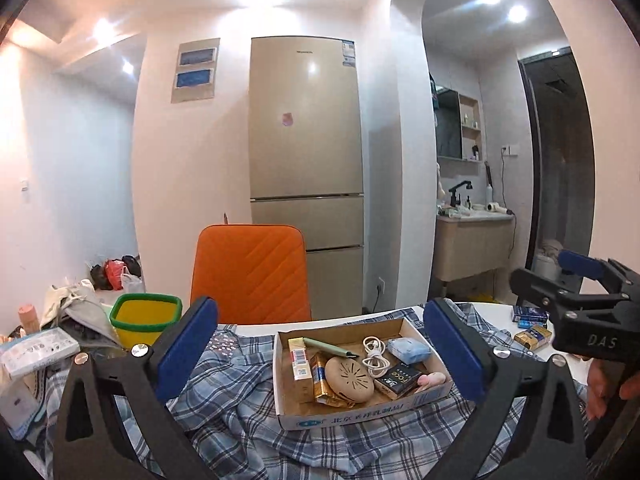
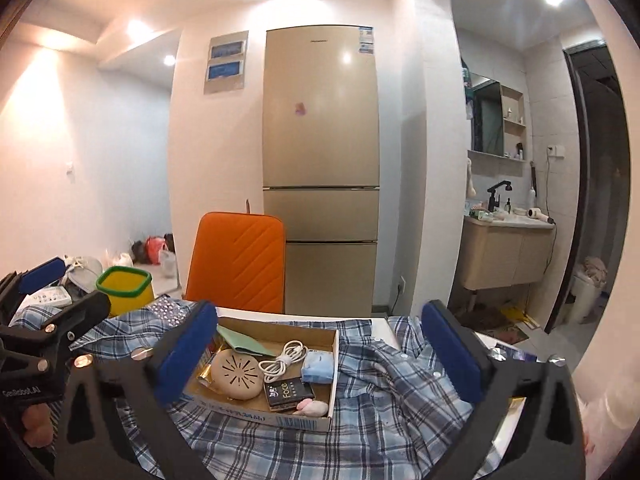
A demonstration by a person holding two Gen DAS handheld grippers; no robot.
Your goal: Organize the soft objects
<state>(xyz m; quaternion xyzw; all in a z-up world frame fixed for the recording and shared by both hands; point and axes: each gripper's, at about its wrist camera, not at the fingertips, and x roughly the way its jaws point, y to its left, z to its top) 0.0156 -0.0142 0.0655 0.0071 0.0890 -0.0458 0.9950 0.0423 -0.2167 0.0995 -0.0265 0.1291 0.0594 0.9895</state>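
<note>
Two grippers, your left gripper (image 1: pixel 320 356) and right gripper (image 2: pixel 320 356), hover spread wide, holding nothing. Below lies the plaid shirt (image 1: pixel 240 412), crumpled, bearing the cardboard tray (image 1: pixel 360 412).

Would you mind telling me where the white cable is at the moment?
The coiled white cable lies inside the cardboard box on the plaid shirt, between the round beige disc and the light blue pouch, in both wrist views.
</note>
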